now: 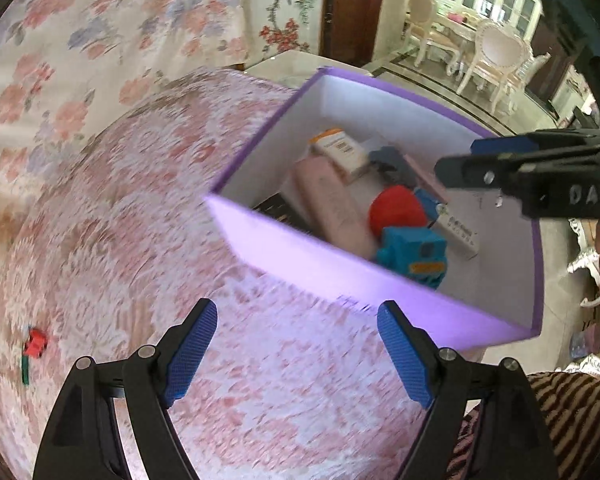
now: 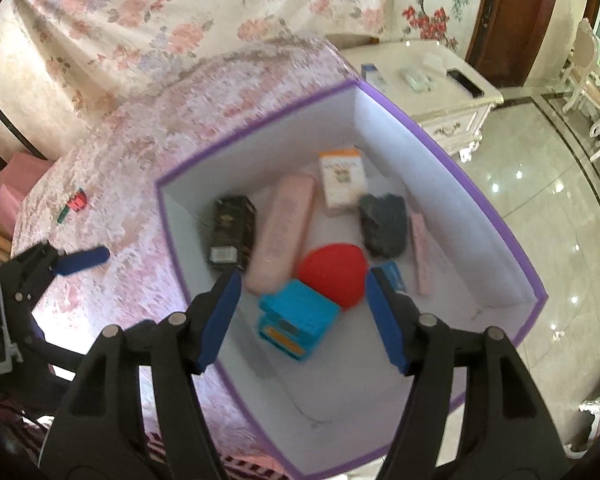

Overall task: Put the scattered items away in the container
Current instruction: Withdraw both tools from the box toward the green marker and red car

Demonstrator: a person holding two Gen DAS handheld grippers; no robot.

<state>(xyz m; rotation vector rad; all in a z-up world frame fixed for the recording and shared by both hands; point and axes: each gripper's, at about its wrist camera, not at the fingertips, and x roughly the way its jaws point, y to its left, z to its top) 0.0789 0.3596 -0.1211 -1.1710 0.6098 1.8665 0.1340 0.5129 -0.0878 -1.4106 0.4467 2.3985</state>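
A purple box (image 2: 440, 152) with white inner walls stands on the pink floral tablecloth (image 1: 148, 216). Inside lie a red rounded item (image 2: 332, 276), a blue toy (image 2: 296, 316), a long pink case (image 2: 280, 228), a dark carton (image 2: 232, 232), a white and orange carton (image 2: 342, 180), a dark grey item (image 2: 382, 224) and a thin pink box (image 2: 420, 252). My right gripper (image 2: 303, 280) hangs open above the blue toy, touching nothing. My left gripper (image 1: 296, 312) is open and empty over the cloth beside the box (image 1: 300, 256). A small red and green item (image 1: 34, 344) lies on the cloth at the left.
A cream nightstand (image 2: 420, 92) with a phone and small items stands behind the box. To the right lie shiny floor tiles (image 2: 560, 216), with white chairs (image 1: 496, 56) further off. A striped cloth (image 1: 572, 412) is near the table's front edge. A floral drape (image 1: 100, 20) hangs behind.
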